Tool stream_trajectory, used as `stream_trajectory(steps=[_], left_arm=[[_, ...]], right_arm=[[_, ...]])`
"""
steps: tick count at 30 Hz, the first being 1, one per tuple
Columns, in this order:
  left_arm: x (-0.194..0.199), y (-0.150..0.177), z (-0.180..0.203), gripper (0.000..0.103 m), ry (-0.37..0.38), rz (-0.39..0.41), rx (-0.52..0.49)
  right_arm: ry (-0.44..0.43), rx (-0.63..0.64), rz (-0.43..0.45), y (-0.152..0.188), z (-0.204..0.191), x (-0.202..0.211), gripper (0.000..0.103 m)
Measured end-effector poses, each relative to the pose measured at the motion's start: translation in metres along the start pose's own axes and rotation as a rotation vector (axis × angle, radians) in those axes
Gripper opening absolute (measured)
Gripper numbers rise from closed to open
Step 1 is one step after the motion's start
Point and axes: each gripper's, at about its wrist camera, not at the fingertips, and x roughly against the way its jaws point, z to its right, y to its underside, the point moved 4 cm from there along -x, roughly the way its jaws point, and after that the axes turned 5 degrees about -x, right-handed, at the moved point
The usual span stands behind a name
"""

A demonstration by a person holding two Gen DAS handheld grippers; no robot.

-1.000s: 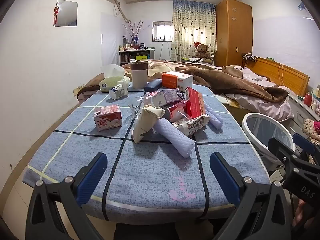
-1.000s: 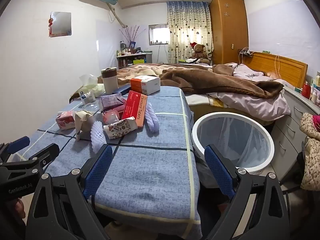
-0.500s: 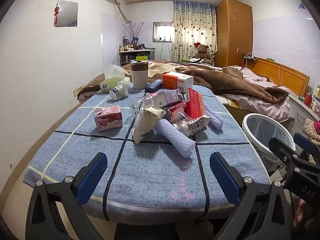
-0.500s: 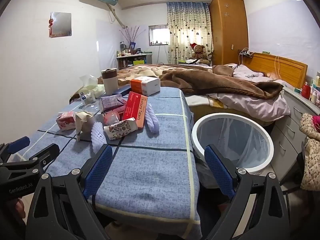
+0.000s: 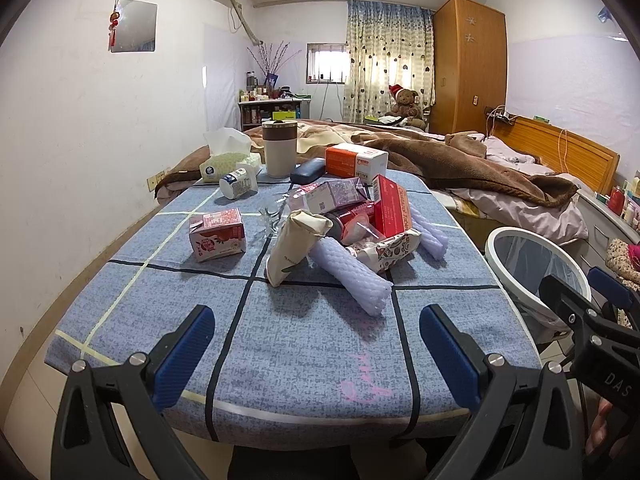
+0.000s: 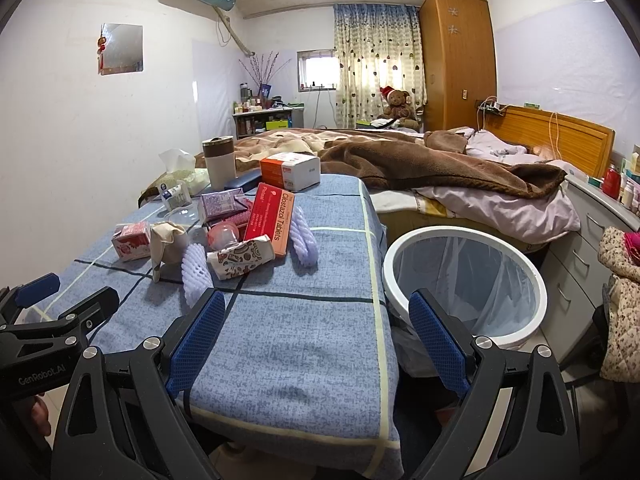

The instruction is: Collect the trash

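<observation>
A: Nothing has moved since the earlier frame; both tongs hang at the same place as before, at the near edge of the surface (image 5: 304,344), which is covered with a blue woven cloth with dark and pale lines.

B: How do the tongs stand?

A: The left tongs (image 5: 316,340) are released, jaws wide apart and empty, blue textured pads pointing at the trash pile. The right tongs (image 6: 316,332) are also released and empty, pointing between the surface and the bin.

B: Where is the trash?

A: In the middle of the surface. A beige paper bag (image 5: 294,246) leans on a lilac foam net sleeve (image 5: 350,276). Beside them lie a patterned wrapper (image 6: 240,258) and a red flat tablet box (image 6: 272,216). A small pink carton (image 5: 218,234) stands a little apart on the left.

B: And the container?

A: A round white trash bin (image 6: 464,284) with a thin clear liner stands just beside the right edge. I see nothing inside it.
</observation>
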Motion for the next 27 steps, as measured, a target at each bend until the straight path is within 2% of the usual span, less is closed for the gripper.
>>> stream_trajectory(steps=[27], left_arm=[[0.0001, -0.0005, 0.0004, 0.103, -0.004, -0.003, 0.007]], right_arm=[[0.001, 0.002, 0.000, -0.0012, 0.0013, 0.0017, 0.095]])
